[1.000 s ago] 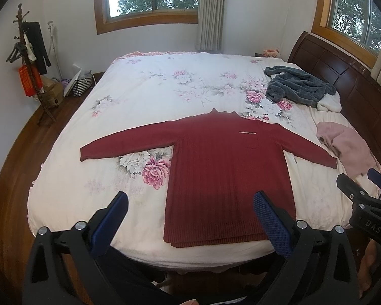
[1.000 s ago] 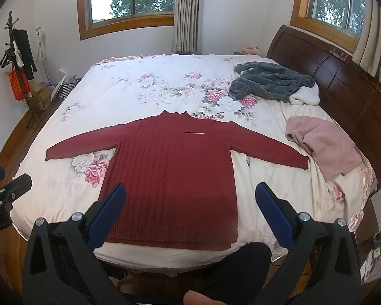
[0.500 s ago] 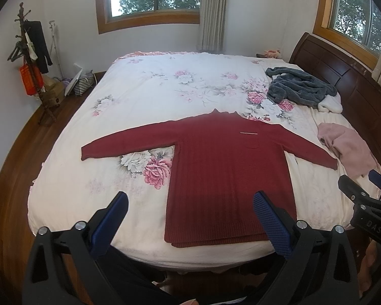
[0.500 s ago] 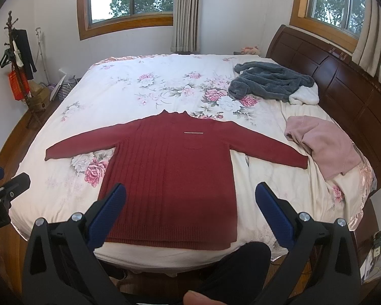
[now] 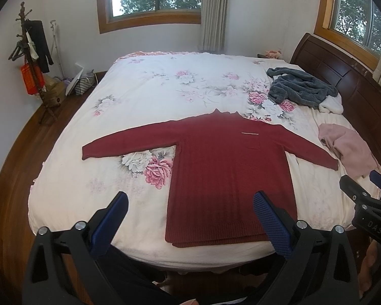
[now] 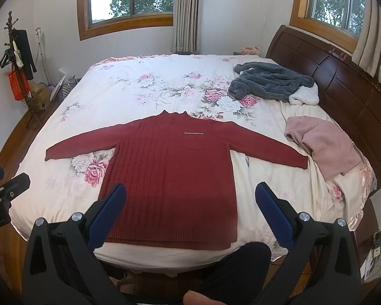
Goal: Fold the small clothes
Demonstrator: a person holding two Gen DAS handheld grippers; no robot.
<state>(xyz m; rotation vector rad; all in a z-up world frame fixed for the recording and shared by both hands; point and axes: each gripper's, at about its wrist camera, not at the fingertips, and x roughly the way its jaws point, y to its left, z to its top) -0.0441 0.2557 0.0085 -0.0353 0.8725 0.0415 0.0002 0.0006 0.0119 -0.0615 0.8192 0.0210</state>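
On floral bed (image 6: 165, 76), red sweater (image 6: 172, 178) flat, sleeves spread

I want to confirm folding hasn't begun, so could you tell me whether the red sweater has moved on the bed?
No. The red sweater lies spread flat, its left cuff beside the same printed rose.

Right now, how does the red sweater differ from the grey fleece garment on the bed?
The red sweater lies spread flat with both sleeves out; the grey fleece garment sits crumpled in a heap. The sweater is at the near edge, the fleece far right by the headboard. The sweater is ribbed knit, the fleece fluffy. Neither is held.
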